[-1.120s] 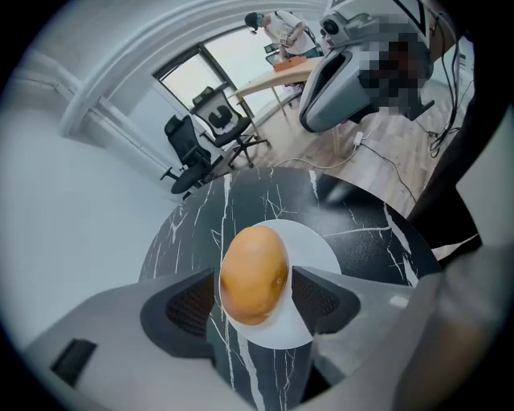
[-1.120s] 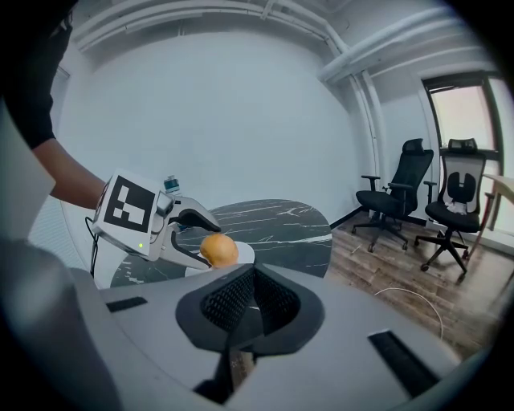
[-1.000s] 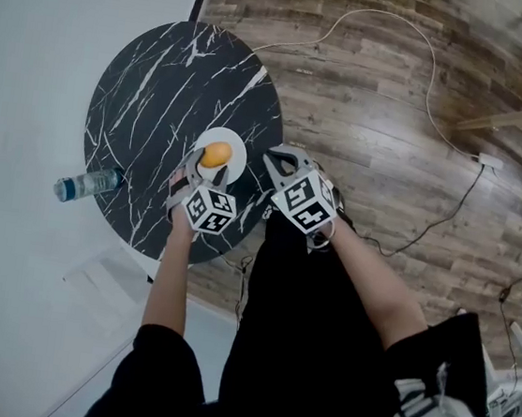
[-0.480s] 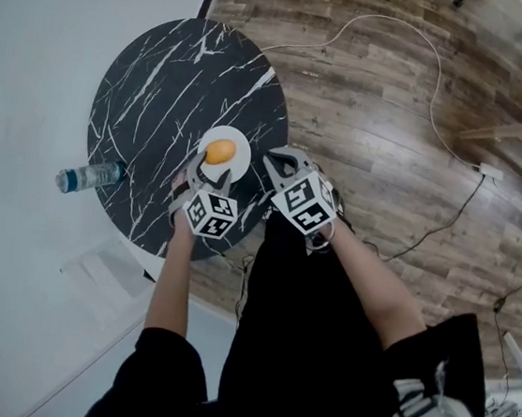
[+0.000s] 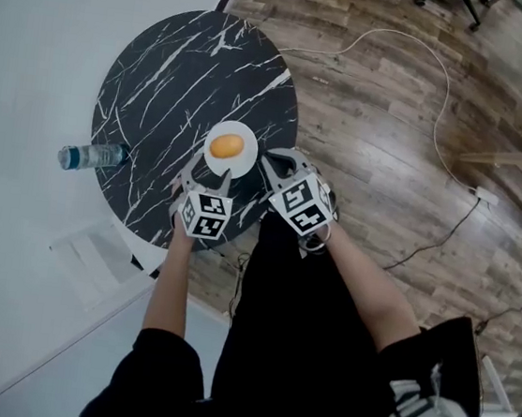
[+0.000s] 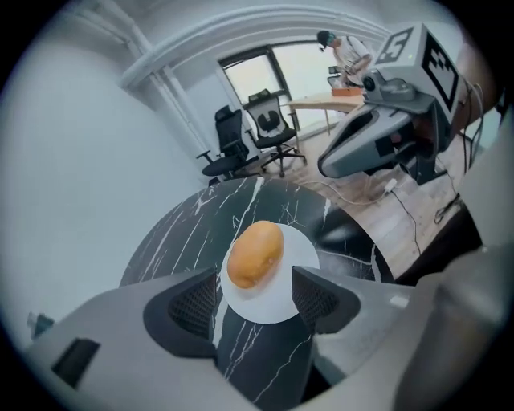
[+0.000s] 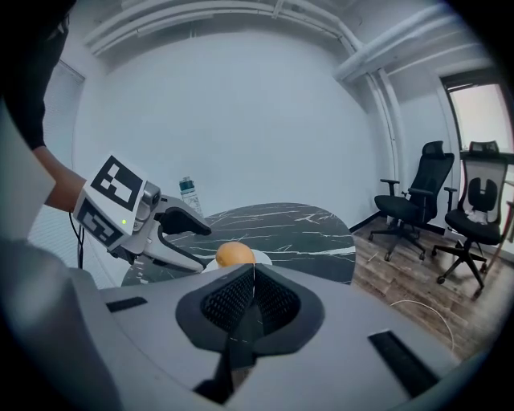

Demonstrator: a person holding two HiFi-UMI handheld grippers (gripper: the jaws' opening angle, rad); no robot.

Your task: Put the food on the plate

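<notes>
Already on the plate: a bread roll (image 5: 227, 145), in the middle of the small white plate (image 5: 246, 161), near the close edge of the round black marble table (image 5: 164, 78). Looks like the placing is done, judging by the task; no other food in sight.

Seen from the left gripper (image 5: 209, 174): straight ahead and slightly below, just past the fingertips, not touching them. Jaws wide apart, mesh pads (image 6: 195, 299) bare, with only the plate's near rim and dark tabletop between them.

Seen from the right gripper (image 5: 279, 161): ahead and off to the left, beside the plate's right rim. Jaws pressed together on nothing. Probably a little farther from the roll than the left.

Long axis of the roll: away from the left gripper, slanting rightward in the left gripper view. Hence the short width across the open jaws, should a regrip ever be wanted.

Look of the roll: smooth oval, golden-orange, matt, unbroken. Probably soft and easy to dent.

Elsewhere: a plastic water bottle (image 5: 88, 156), upright at the table's left edge, well apart from the plate.
</notes>
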